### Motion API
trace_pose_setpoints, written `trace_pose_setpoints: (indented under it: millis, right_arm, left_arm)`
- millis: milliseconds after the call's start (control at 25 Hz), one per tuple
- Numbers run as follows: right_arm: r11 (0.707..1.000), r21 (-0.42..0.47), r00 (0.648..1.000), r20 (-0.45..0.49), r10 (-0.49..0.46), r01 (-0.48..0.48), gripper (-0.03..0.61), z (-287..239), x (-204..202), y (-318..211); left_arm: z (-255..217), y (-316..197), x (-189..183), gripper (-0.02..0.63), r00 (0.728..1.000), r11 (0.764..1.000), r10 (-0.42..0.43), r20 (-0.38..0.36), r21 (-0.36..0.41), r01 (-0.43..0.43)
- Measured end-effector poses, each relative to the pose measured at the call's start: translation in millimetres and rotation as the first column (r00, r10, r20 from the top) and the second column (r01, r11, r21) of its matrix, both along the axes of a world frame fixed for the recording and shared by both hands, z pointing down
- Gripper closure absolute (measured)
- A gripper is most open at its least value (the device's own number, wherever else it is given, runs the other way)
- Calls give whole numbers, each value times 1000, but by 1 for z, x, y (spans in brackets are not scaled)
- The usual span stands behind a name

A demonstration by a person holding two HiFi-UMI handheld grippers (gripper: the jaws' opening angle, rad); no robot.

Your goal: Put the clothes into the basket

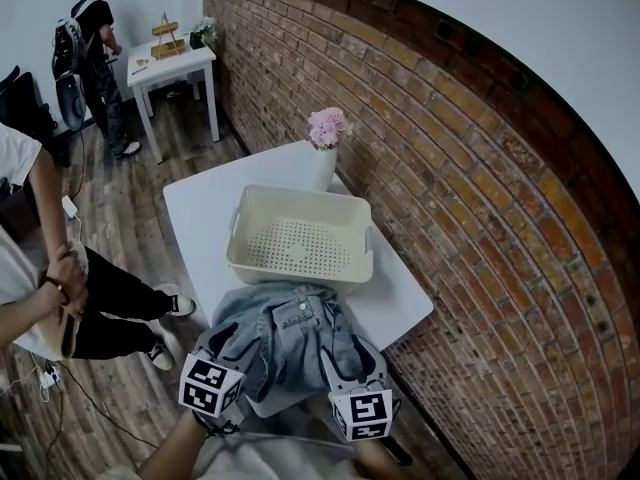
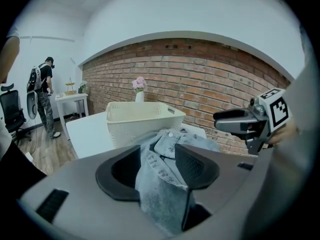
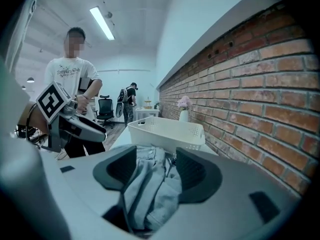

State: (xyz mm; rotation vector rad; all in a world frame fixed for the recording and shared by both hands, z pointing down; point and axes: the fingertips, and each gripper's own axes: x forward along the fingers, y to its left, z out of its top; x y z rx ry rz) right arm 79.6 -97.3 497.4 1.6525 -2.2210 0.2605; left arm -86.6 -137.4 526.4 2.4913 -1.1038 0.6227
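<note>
At near table (image 1: 200,218) edge, short of basket (image 1: 297,270): denim (image 1: 285,333) heap. Opening now: left claw (image 1: 226,346), right claw (image 1: 350,368); denim between jaws, unclamped. Risk: thin bite, cloth sliding off near edge during lift.

The right gripper (image 3: 156,171) is opening its fingers (image 3: 197,176) around bunched denim clothes (image 3: 147,194), basket (image 3: 167,133) just beyond.

— What's at the centre top of the frame?
— A white vase (image 1: 323,168) of pink flowers (image 1: 328,126) on the far edge of the white table (image 1: 200,218), close to the brick wall (image 1: 480,168) filling the right.
— And upper left?
— A small side table (image 1: 170,63), with a person with a backpack (image 1: 92,48) standing at it. Another person (image 1: 60,298) is at the left edge, on the wooden floor (image 1: 130,218).
</note>
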Motion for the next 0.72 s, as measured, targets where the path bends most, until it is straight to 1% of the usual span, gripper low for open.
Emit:
trace_pose_setpoints:
  millis: [120,200,320,520,720]
  right_arm:
    - [999,-37,1000,-5,6,-6,305,13,5,-1]
    - [998,-59,1000,-11,6,-7,284,20,8,-1]
    - [996,-90,1000,-19,4,-6,250,31,11,-2]
    - [989,-146,999,-35,-4,-1,203,48,17,-5]
    - [979,-202,999,-46,-17,8,170,65,23,-10]
  left_arm:
    - [12,0,-1,357,1000,999,11,20,-34,-11]
    - [20,-1,-3,325,1000,998,13,25,-57,-11]
    - [31,-3,-6,280,998,997,17,53,-82,-13]
    - [53,-10,-16,200,997,989,4,83,-149,8]
    - [76,-13,-23,160,989,980,31,143,-197,-2]
